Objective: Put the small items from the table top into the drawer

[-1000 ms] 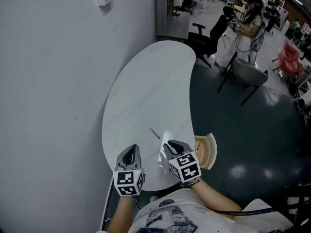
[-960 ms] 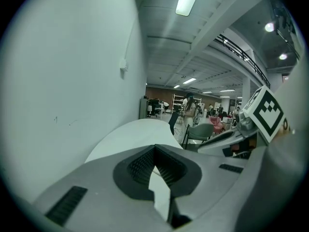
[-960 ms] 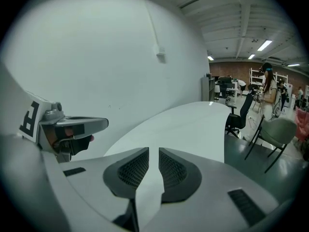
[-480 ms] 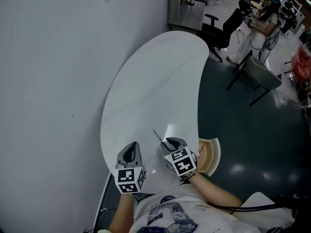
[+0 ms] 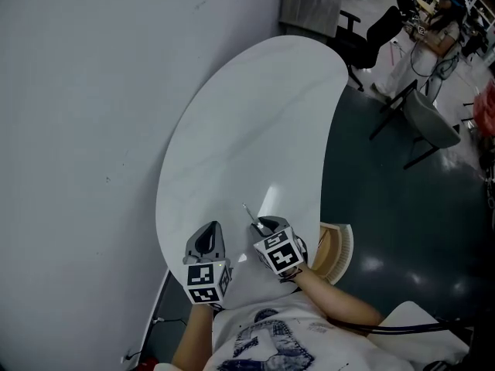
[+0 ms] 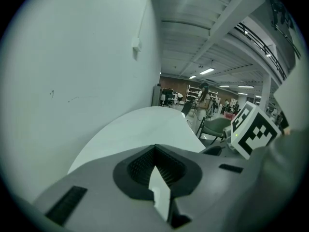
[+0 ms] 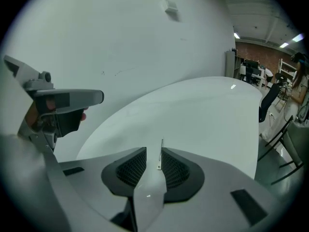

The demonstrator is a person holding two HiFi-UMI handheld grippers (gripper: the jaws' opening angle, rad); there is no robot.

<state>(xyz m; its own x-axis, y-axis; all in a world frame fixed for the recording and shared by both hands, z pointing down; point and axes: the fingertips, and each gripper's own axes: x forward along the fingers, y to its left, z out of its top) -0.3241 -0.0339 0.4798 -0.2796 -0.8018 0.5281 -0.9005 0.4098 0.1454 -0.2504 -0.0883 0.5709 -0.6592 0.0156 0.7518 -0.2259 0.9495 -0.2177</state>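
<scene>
While the left gripper (image 5: 209, 230) hovers clenched and empty over the table's (image 5: 255, 114) near edge, the right gripper (image 5: 264, 224) beside it points down at a thin pin (image 5: 249, 213) lying on the table. Its jaws have just been opening and stand apart, with the pin's near end between them, ungripped. The open drawer (image 5: 334, 242) sits just to the right.

The table top (image 5: 247, 122) is smooth glossy white, the thin rod (image 5: 248, 212) metallic, the drawer (image 5: 336, 246) pale wood.
</scene>
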